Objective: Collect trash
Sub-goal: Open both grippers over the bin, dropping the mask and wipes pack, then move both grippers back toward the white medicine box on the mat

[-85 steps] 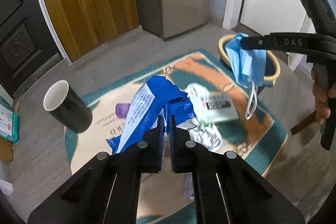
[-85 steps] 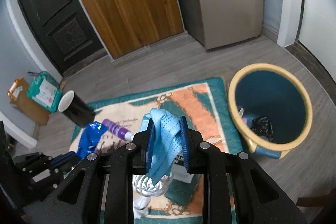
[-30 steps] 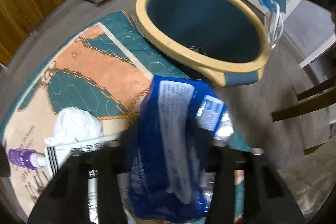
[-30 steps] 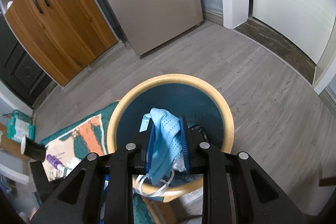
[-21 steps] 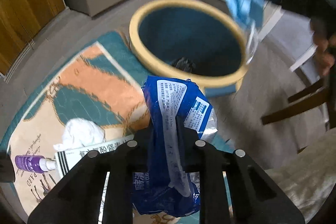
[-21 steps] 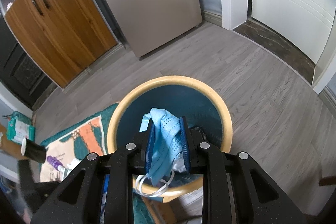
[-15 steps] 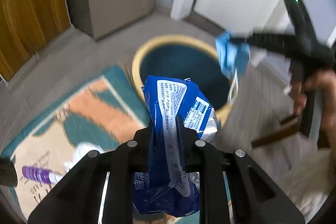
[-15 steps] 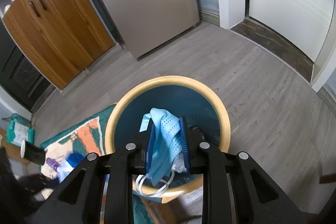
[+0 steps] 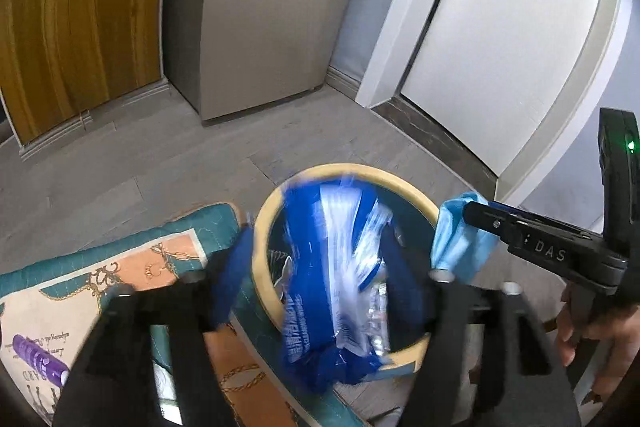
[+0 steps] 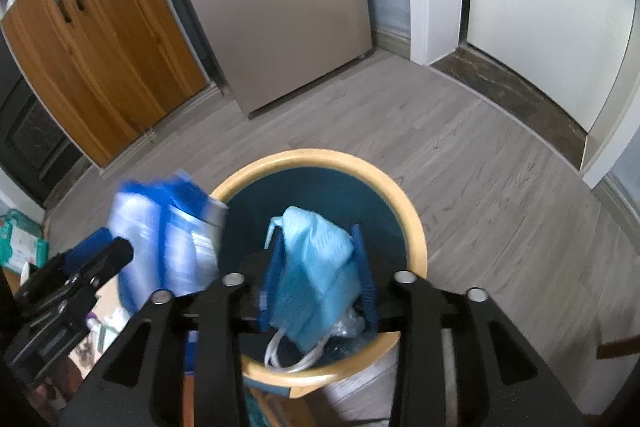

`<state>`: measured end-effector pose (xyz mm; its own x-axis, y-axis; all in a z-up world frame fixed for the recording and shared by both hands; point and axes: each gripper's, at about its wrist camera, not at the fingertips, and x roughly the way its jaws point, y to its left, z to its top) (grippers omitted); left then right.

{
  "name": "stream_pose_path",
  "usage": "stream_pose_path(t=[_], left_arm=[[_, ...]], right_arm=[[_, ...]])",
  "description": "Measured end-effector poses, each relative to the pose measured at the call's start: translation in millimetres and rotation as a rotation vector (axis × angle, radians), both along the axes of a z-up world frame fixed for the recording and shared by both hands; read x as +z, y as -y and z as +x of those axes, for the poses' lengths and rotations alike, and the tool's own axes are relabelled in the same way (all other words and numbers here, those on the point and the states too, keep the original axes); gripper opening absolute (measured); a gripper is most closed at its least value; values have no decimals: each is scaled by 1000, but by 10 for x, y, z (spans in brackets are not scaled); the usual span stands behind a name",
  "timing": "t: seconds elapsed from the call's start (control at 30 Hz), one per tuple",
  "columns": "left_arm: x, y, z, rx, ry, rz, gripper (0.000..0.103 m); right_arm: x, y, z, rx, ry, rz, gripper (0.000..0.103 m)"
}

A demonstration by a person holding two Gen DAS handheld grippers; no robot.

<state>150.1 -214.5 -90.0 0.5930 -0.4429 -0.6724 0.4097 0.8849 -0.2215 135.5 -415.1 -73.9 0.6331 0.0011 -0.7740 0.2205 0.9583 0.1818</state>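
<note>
A: Trash status, largest item first?

B: Bin [image 10: 416, 227], yellow rim, stands on the floor at the rug [image 9: 120, 267] edge, below both grippers. Wrapper [image 9: 336, 267], blue and silver, is blurred and loose over the bin mouth, between the jaws of the left gripper [image 9: 316, 279]. Those jaws are opening and stand well apart; the pads do not appear to press on it.

A: And the mask?

B: Mask [image 10: 312, 267], light blue, hangs between the pads of the right gripper [image 10: 316, 275] directly above the bin. These jaws are also opening; the blue pads flank it, and the right one stands clear of the fabric. White ear loops dangle below the rim line.

A: Handling notes?

B: Both items appear very light and limp. The wrapper is likely slick film that crumples; pinch a folded edge, not a flat face. The mask is soft cloth; grip the pleated body, since loops can snag on fingers.

A: Remaining items?

B: Purple bottle [image 9: 36, 359] lies on the rug.
</note>
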Motion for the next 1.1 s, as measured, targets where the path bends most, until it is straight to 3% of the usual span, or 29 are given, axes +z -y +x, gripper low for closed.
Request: stream_pose_path(t=[0.2, 0.43, 0.57, 0.8, 1.1], left_arm=[[1, -87, -14, 8, -4, 24, 69], [143, -303, -231, 20, 57, 98, 89], [312, -486, -357, 30, 114, 154, 97], [670, -1033, -723, 74, 170, 171, 97], [890, -2112, -1147, 237, 172, 188, 97]], right_arm=[[2, 38, 8, -16, 4, 22, 65], [125, -38, -61, -6, 50, 37, 93], [254, -198, -127, 19, 77, 30, 96], [448, -609, -255, 87, 111, 15, 97], [508, -1215, -320, 179, 104, 47, 97]])
